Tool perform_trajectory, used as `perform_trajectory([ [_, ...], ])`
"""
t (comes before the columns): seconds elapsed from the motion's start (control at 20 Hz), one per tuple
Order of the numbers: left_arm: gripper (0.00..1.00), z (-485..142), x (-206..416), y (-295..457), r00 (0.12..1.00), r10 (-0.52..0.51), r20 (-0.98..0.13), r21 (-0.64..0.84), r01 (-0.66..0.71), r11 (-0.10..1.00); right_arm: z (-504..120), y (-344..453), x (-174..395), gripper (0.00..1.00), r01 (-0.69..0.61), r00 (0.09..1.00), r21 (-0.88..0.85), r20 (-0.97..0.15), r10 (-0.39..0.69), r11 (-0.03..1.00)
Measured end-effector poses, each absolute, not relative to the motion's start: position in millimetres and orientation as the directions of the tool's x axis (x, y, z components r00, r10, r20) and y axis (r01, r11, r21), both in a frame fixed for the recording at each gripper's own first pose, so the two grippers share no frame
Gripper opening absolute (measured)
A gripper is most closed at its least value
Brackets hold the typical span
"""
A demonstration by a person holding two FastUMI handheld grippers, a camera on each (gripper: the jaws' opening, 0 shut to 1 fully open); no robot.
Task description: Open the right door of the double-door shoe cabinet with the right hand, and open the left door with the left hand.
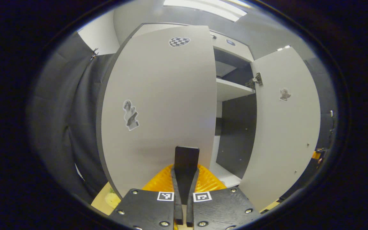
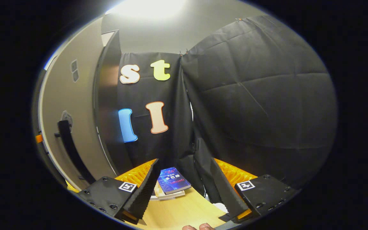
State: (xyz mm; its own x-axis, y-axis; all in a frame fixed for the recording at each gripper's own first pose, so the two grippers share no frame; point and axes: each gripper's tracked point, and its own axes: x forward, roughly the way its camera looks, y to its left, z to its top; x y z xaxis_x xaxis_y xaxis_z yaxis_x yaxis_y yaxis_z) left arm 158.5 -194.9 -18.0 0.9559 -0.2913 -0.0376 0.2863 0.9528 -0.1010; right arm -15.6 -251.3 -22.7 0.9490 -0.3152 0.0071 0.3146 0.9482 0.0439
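Observation:
In the left gripper view the grey shoe cabinet [image 1: 232,43] stands close ahead. Its left door [image 1: 158,95] is swung partly out, with stickers on its face. My left gripper [image 1: 186,171] is shut on that door's black handle [image 1: 187,156] near the door's free edge. The right door [image 1: 286,134] stands wide open at the right, showing a white shelf [image 1: 232,89] and dark interior. In the right gripper view my right gripper [image 2: 184,163] is open with nothing between its fingers. The right door [image 2: 72,105] with its black handle [image 2: 70,148] lies off to its left.
Black cloth [image 2: 260,105] hangs straight ahead of the right gripper and also left of the cabinet [image 1: 75,127]. A blue book [image 2: 173,180] lies on a small stack on the wooden surface [image 2: 184,210] below the right gripper. Fingertips of a hand [image 2: 200,227] show at the bottom edge.

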Motion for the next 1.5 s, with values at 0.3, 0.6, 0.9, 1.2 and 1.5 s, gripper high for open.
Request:
perform_trajectory([
  [0.3, 0.07, -18.7, 138.4, -176.4, 0.930, -0.367, -0.010, -0.105, 0.364, 0.926, -40.4, -221.4, -80.9, 0.98, 0.341, 0.940, 0.032, -0.018, -0.341, 0.939],
  [0.6, 0.07, -12.3, 123.7, -150.9, 0.927, -0.374, 0.017, -0.114, 0.373, 0.921, -48.1, -201.8, -113.4, 0.98, 0.366, 0.930, 0.038, -0.018, -0.366, 0.930],
  [0.9, 0.06, -11.2, 114.4, -124.1, 0.926, -0.378, 0.019, -0.119, 0.377, 0.918, -50.2, -174.3, -116.0, 0.98, 0.343, 0.939, 0.037, -0.010, -0.342, 0.939],
  [1.2, 0.06, -16.7, 89.5, -95.5, 0.936, -0.352, 0.027, -0.126, 0.353, 0.927, -48.1, -162.7, -115.4, 0.98, 0.337, 0.941, 0.057, 0.012, -0.338, 0.940],
  [1.5, 0.06, -16.3, 86.5, -75.1, 0.940, -0.340, 0.024, -0.115, 0.340, 0.933, -47.8, -159.9, -115.2, 0.98, 0.343, 0.938, 0.093, 0.021, -0.346, 0.935],
])
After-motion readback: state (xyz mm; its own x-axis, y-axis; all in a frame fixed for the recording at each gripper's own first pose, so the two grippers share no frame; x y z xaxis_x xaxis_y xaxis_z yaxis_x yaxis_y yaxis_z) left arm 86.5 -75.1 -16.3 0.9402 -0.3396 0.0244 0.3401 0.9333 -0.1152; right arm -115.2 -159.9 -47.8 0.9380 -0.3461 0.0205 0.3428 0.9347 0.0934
